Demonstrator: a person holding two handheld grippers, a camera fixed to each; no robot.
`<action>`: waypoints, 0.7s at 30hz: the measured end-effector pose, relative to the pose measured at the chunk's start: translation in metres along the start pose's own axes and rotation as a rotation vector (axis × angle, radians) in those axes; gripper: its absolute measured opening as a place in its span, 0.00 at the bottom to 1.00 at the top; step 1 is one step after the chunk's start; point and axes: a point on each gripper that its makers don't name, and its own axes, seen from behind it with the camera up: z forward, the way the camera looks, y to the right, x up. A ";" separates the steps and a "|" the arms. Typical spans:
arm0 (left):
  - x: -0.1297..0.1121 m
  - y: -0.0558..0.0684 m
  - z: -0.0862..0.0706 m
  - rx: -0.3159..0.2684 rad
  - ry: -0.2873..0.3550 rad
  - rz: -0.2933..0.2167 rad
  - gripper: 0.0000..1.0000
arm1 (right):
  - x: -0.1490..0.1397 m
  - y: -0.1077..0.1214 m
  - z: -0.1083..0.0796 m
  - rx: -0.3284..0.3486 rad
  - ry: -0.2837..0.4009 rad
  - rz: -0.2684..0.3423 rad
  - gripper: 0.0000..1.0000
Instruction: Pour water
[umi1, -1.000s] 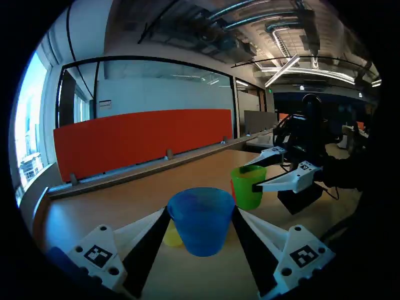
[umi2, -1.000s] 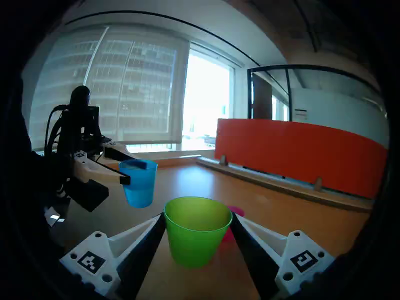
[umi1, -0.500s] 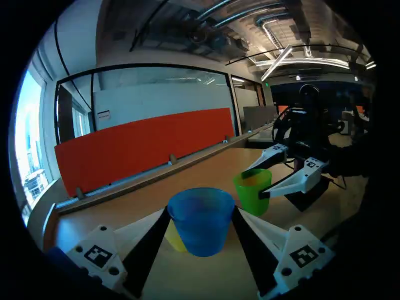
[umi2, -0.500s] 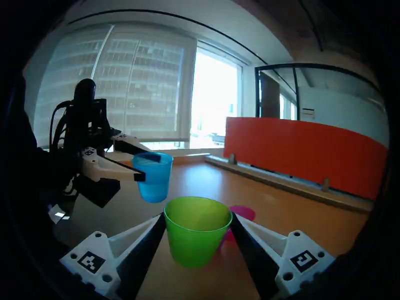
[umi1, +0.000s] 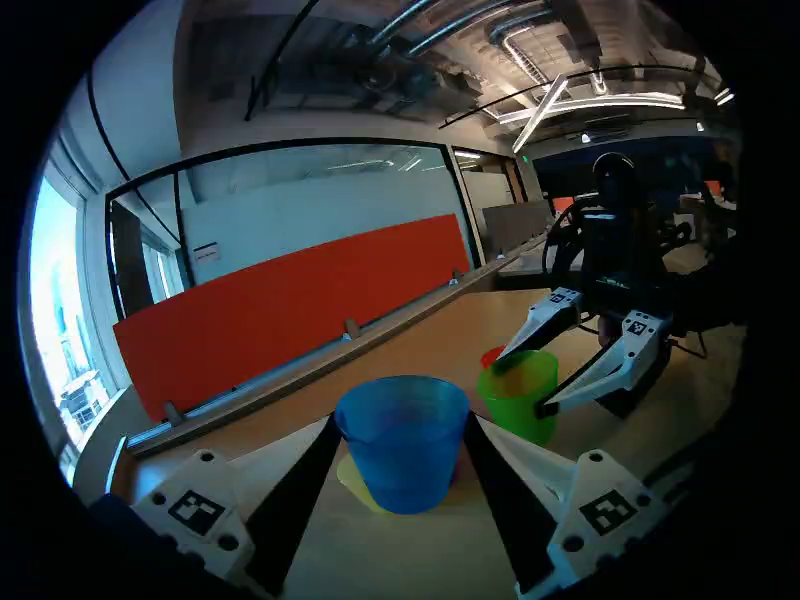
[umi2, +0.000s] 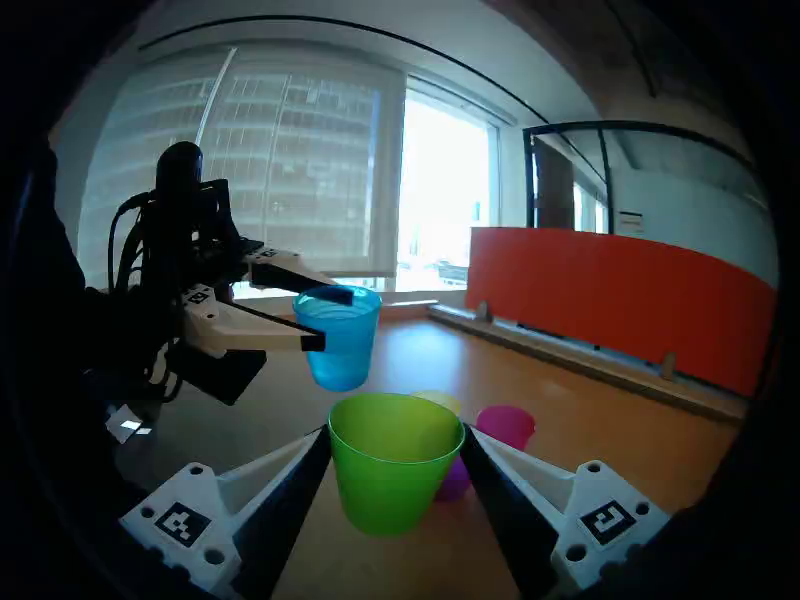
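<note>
Right gripper view has our right gripper (umi2: 395, 437) clamped on the green cup (umi2: 391, 485) nearest, then our left gripper (umi2: 335, 318) clamped on the blue cup (umi2: 341, 345) above the desk (umi2: 580, 410); tipping with rims misaligned would, we judge, spill water.

Setting: open-plan office. Long wooden table (umi1: 440, 340) with an orange divider (umi1: 300, 300) along its far edge. Behind the divider is a glass-walled room (umi1: 300, 205). Above the divider are exposed pipes (umi1: 440, 25) and strip lights (umi1: 545, 115). Left of the divider, in the right gripper view, are tall windows with blinds (umi2: 290, 180).
</note>
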 end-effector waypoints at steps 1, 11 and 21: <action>0.000 0.000 0.001 0.002 -0.001 0.009 0.87 | -0.001 -0.002 0.000 0.004 -0.001 -0.002 0.94; 0.002 -0.001 0.006 0.018 -0.010 0.079 0.87 | -0.005 -0.012 0.007 0.029 -0.011 -0.005 0.94; 0.013 -0.005 0.007 0.033 0.002 0.153 0.87 | -0.005 -0.022 0.014 0.052 -0.010 -0.004 0.94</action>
